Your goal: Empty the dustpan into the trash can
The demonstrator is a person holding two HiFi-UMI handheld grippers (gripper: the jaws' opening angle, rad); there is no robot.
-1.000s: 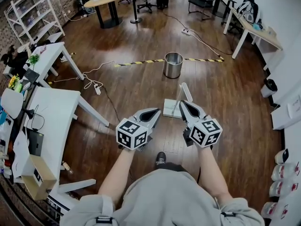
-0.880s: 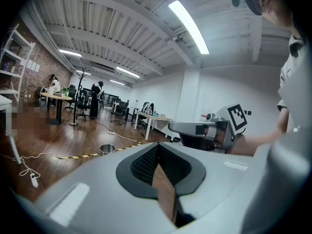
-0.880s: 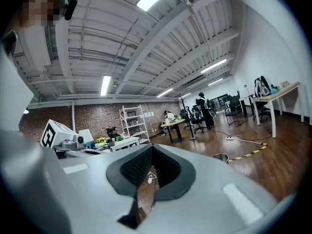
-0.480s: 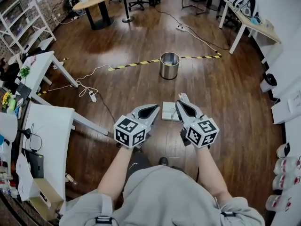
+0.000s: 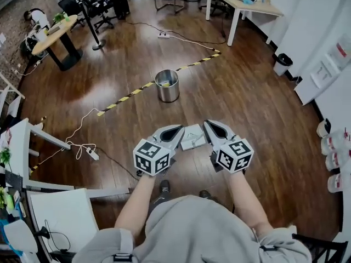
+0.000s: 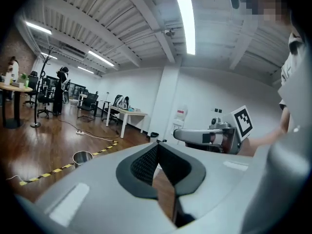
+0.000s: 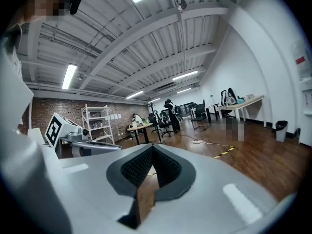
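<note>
A white dustpan (image 5: pixel 193 137) lies on the wooden floor, showing in the head view between the tips of both grippers, which hover above it. A shiny metal trash can (image 5: pixel 168 85) stands further off, beside a striped tape line; it also shows small in the left gripper view (image 6: pixel 83 156). My left gripper (image 5: pixel 176 131) (image 6: pixel 157 144) is shut with nothing in it. The right gripper (image 5: pixel 210 126) (image 7: pixel 152 146) is shut and empty too. Each gripper shows at the edge of the other's view. The dustpan's handle is hidden.
Yellow-black tape (image 5: pixel 131 95) crosses the floor by the can. A power strip with cable (image 5: pixel 92 154) lies at the left near white desks (image 5: pixel 60 215). A white table (image 5: pixel 241 4) and small bin (image 5: pixel 282 63) stand at the back right; a round table (image 5: pixel 55 32) at the back left.
The person has walked forward and turned. The dustpan now shows right between the gripper tips, and the can has shifted left in the picture. Both grippers stayed shut.
</note>
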